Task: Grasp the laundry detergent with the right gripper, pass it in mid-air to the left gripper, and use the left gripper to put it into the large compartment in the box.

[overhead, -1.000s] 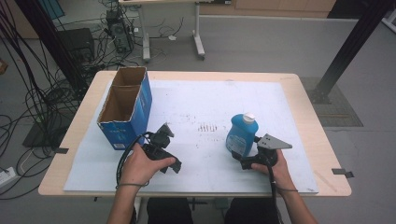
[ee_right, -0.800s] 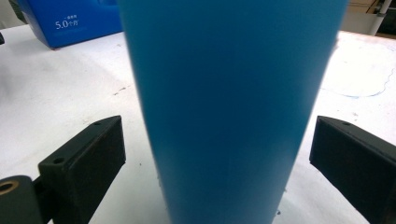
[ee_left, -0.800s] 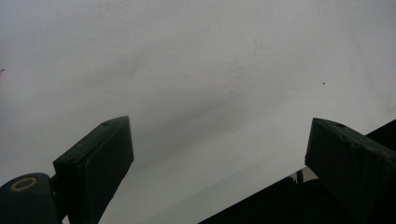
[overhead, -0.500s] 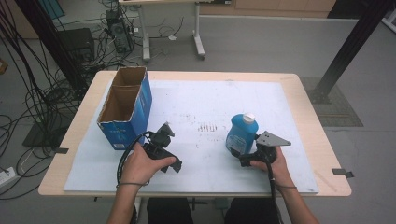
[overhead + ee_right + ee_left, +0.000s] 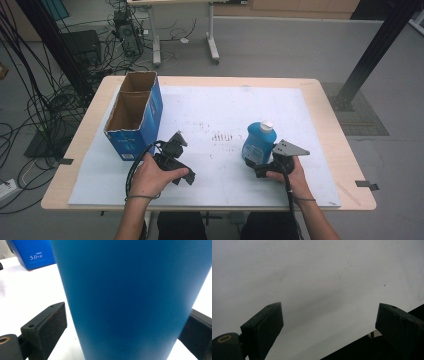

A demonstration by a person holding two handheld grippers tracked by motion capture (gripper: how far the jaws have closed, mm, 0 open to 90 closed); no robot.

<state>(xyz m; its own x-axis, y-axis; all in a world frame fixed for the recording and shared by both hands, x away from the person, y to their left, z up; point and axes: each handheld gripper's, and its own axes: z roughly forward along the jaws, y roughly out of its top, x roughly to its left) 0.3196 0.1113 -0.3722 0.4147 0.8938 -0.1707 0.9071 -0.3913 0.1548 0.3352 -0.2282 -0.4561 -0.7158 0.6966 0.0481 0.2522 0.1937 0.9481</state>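
The blue plastic bottle with a white cap stands upright on the white table sheet, right of centre. The right gripper straddles the bottle base with jaws spread, left jaw clear of it. The left gripper rests open near the blue cardboard box.

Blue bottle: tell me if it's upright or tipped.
Upright. The blue bottle stands on its base on the white mat, white cap on top, between the open jaws of the right gripper.

Wood table w/ white sheet (bottle, box on it).
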